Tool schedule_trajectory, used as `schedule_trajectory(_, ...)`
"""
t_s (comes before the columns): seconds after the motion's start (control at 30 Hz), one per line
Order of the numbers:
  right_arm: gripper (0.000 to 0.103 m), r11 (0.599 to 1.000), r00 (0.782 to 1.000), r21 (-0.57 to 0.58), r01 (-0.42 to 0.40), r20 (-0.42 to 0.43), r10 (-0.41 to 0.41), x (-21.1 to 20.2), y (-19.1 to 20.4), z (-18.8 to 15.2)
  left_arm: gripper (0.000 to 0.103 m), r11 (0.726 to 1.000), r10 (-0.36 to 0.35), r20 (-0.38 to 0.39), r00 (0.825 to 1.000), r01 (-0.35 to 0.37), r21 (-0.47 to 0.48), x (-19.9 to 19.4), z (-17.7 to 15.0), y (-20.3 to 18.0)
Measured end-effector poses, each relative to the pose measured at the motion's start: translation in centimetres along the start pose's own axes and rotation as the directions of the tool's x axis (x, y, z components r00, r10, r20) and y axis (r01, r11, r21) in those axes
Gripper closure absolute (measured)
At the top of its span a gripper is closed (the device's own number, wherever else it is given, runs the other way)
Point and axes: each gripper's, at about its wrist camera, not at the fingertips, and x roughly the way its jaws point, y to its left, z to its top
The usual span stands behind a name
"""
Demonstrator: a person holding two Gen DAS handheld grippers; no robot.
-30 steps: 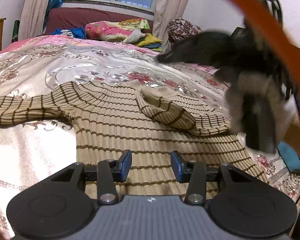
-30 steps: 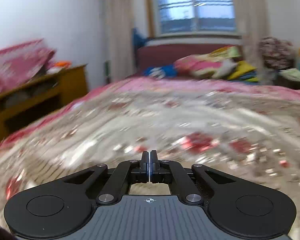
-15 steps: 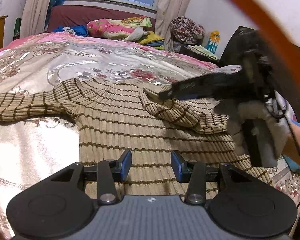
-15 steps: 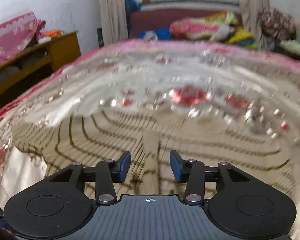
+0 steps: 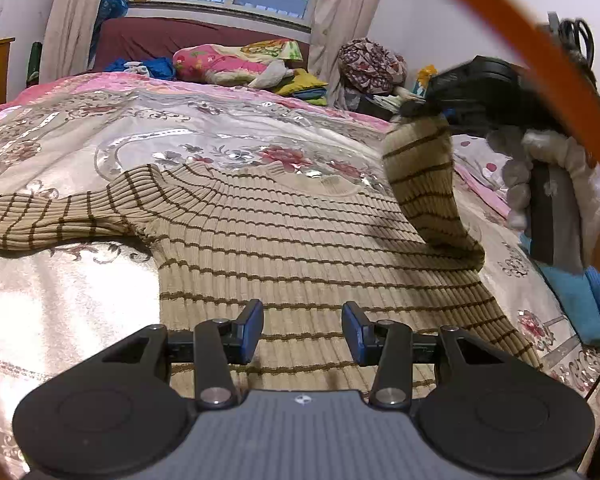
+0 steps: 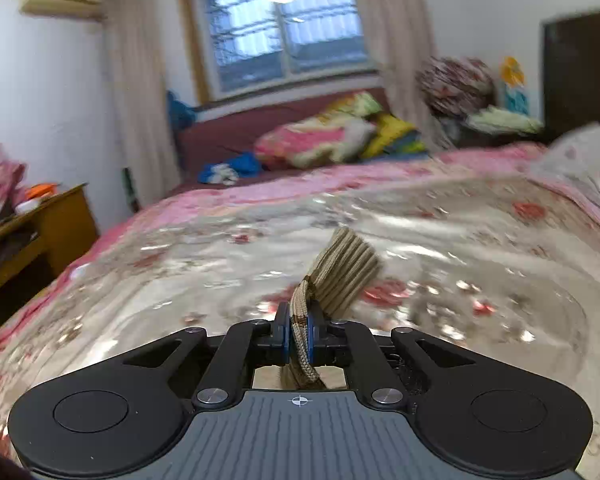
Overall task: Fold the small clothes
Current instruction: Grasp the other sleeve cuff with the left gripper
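Knit sleeve (image 6: 342,274) pinched, right tool (image 6: 299,338)

Left gripper (image 5: 302,330) black, blue pads on its fingers (image 5: 250,332), silver screws at linkage pivots, grey ribbed housing with crosshair mark, round black discs either side, right gripper (image 6: 299,338) identical build

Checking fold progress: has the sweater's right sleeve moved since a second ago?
Yes. The right sleeve, pinched by the right gripper, rose off the sweater body toward the dark cabinet.
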Motion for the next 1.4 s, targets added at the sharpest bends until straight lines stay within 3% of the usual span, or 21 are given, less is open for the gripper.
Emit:
schedule_trajectory(0.07, 0.096, 0.996, 0.997, -0.055, -0.070, -0.047, 0.068, 1.0, 2.7, -1.9, 0.055, 1.000, 0.004, 0.002, 1.000, -0.004, -0.001, 0.0, 0.0, 0.0)
schedule_trajectory(0.13, 0.088, 0.986, 0.984, -0.108, -0.128, -0.137, 0.113, 2.8, 5.3, -4.9, 0.055, 1.000, 0.007, 0.004, 1.000, -0.007, 0.001, 0.0, 0.0, 0.0)
schedule_trajectory(0.23, 0.088, 0.946, 0.920, -0.194, -0.261, -0.348, 0.183, 4.9, 8.7, -9.6, 0.055, 1.000, 0.015, 0.007, 1.000, -0.015, 0.001, -0.1, 0.0, 0.2)
schedule_trajectory(0.27, 0.088, 0.935, 0.907, -0.210, -0.286, -0.373, 0.193, 4.9, 9.2, -10.6, 0.055, 1.000, 0.015, 0.007, 1.000, -0.015, -0.003, -0.2, 0.1, 0.3)
schedule_trajectory(0.37, 0.080, 0.918, 0.903, -0.241, -0.314, -0.376, 0.210, 3.4, 8.8, -10.8, 0.055, 1.000, 0.009, 0.005, 1.000, -0.009, -0.012, -0.2, 0.1, 0.6)
schedule_trajectory(0.47, 0.078, 0.928, 0.909, -0.194, -0.317, -0.342, 0.239, 1.5, 6.1, -8.7, 0.055, 1.000, 0.014, -0.002, 1.000, -0.014, -0.011, 0.0, 0.0, 0.7)
schedule_trajectory(0.57, 0.077, 0.960, 0.943, -0.180, -0.216, -0.294, 0.157, 2.2, 2.8, -6.4, 0.055, 1.000, 0.020, -0.002, 1.000, -0.020, -0.009, 0.2, -0.1, 0.7)
schedule_trajectory(0.63, 0.077, 0.978, 0.954, -0.162, -0.135, -0.287, 0.085, 3.0, 0.6, -6.2, 0.055, 1.000, 0.030, 0.000, 1.000, -0.030, -0.003, 0.4, -0.1, 0.6)
schedule_trajectory(0.73, 0.077, 0.989, 0.929, -0.140, -0.046, -0.369, -0.009, 5.2, -1.9, -8.2, 0.055, 0.999, 0.050, -0.002, 0.999, -0.050, 0.003, 0.8, -0.2, 0.7)
schedule_trajectory(0.9, 0.076, 0.990, 0.952, -0.120, -0.076, -0.305, 0.036, 3.4, -1.5, -8.1, 0.055, 0.996, 0.090, 0.022, 0.996, -0.089, -0.019, 0.4, 0.3, 1.9)
schedule_trajectory(1.0, 0.076, 0.983, 0.952, -0.135, -0.123, -0.296, 0.078, 2.4, -0.2, -8.2, 0.055, 0.988, 0.147, 0.059, 0.987, -0.144, -0.053, -0.4, 1.0, 3.4)
schedule_trajectory(1.17, 0.076, 0.973, 0.932, -0.165, -0.162, -0.351, 0.096, 2.6, 1.5, -9.1, 0.055, 0.951, 0.255, 0.077, 0.964, -0.235, -0.200, -1.4, 2.3, 8.4)
schedule_trajectory(1.3, 0.076, 0.973, 0.931, -0.129, -0.190, -0.340, 0.137, 2.2, 1.9, -8.9, 0.055, 0.890, 0.374, 0.072, 0.925, -0.336, -0.309, -1.8, 3.1, 12.9)
schedule_trajectory(1.4, 0.076, 0.972, 0.930, -0.113, -0.208, -0.330, 0.161, 1.8, 2.1, -8.7, 0.055, 0.837, 0.411, 0.056, 0.910, -0.353, -0.418, -1.9, 3.4, 16.5)
